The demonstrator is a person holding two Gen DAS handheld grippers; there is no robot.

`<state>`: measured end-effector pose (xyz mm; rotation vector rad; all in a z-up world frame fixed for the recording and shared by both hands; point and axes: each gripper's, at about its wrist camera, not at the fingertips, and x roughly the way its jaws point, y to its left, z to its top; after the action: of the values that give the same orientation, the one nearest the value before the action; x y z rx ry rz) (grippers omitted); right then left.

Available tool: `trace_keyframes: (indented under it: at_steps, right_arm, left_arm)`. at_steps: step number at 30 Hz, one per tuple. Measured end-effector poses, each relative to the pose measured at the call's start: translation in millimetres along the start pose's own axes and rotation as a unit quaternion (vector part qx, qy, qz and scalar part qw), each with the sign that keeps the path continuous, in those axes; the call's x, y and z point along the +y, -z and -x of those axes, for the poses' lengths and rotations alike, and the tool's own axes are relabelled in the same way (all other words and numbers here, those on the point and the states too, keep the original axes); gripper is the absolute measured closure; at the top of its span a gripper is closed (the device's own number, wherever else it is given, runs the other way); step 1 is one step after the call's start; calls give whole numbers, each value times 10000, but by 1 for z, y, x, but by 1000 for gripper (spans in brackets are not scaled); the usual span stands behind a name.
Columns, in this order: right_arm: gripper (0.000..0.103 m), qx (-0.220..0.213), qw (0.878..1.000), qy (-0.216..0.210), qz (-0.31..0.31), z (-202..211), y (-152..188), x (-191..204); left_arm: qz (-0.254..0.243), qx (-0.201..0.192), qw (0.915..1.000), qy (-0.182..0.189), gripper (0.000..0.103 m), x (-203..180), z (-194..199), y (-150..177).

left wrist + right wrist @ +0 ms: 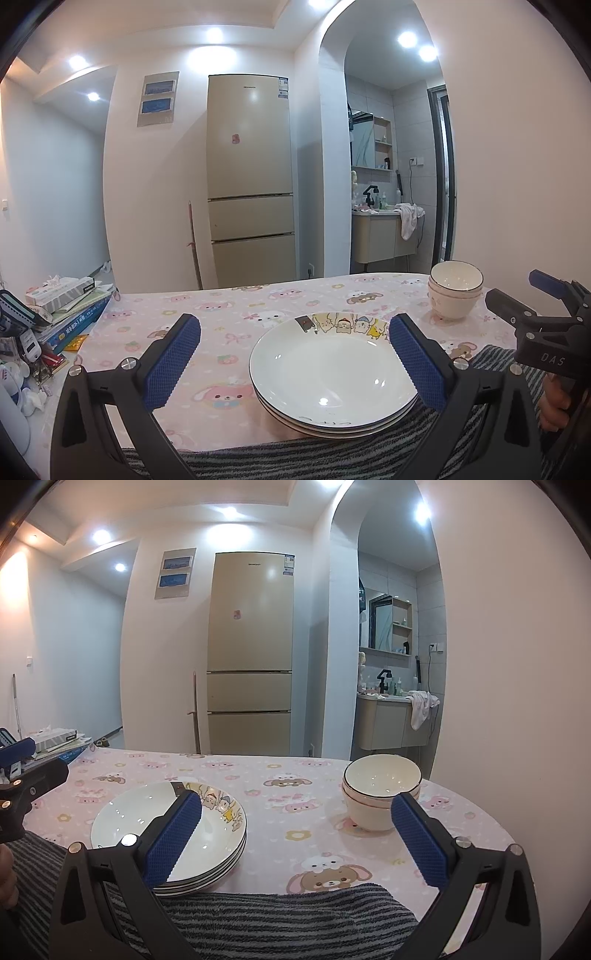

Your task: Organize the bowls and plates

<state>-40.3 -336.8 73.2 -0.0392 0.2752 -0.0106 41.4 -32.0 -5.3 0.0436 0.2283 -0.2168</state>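
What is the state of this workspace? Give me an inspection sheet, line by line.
Surface: table under a pink cartoon tablecloth; striped grey cloth at the near edge.
Job's things: stack of plates near the edge; nested bowls apart, farther right.
Clutter: books and tissue box at the left end.
Grippers: left gripper and right gripper hold nothing, jaws wide.
Cables: one hanging from the bathroom socket.
Surroundings: fridge, bathroom vanity.

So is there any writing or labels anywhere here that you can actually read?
"DAS": on the black body of the right tool, seen from the left wrist view.
Fridge: brand lettering near the top and a sticker at the top corner, both too small to read.
Books and tissue box: print too blurred to read.
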Motion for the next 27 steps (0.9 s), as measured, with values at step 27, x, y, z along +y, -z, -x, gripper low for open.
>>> trace_keyframes:
  at_steps: [27]
  right_arm:
    - [1,-50,10000,37,-20,5,-5,-1]
  left_arm:
    - [-48,-46,10000,-40,0,4,0,-2]
